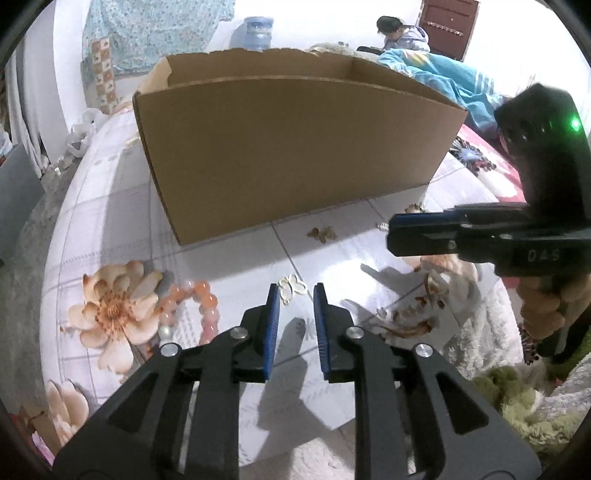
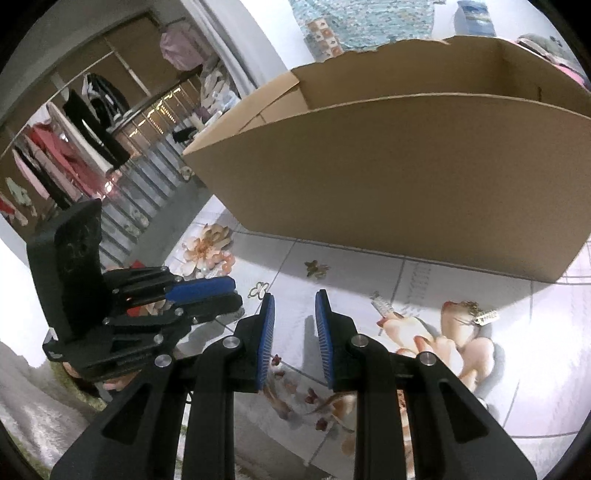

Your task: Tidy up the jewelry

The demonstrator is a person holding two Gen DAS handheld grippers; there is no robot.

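Note:
An open cardboard box stands on a floral tablecloth; it also shows in the right wrist view. My left gripper is open and empty, its tips just short of a pale butterfly ornament, which also shows in the right wrist view. A pink bead bracelet lies to its left. A small bronze butterfly piece lies near the box, also in the right wrist view. My right gripper is open and empty above the cloth. A silver clip and a gold chain with a tag lie to its right.
The right gripper body crosses the right side of the left wrist view; the left gripper sits left in the right wrist view. A person sits behind the box. A clothes rack stands at far left. A fluffy rug lies beside the cloth.

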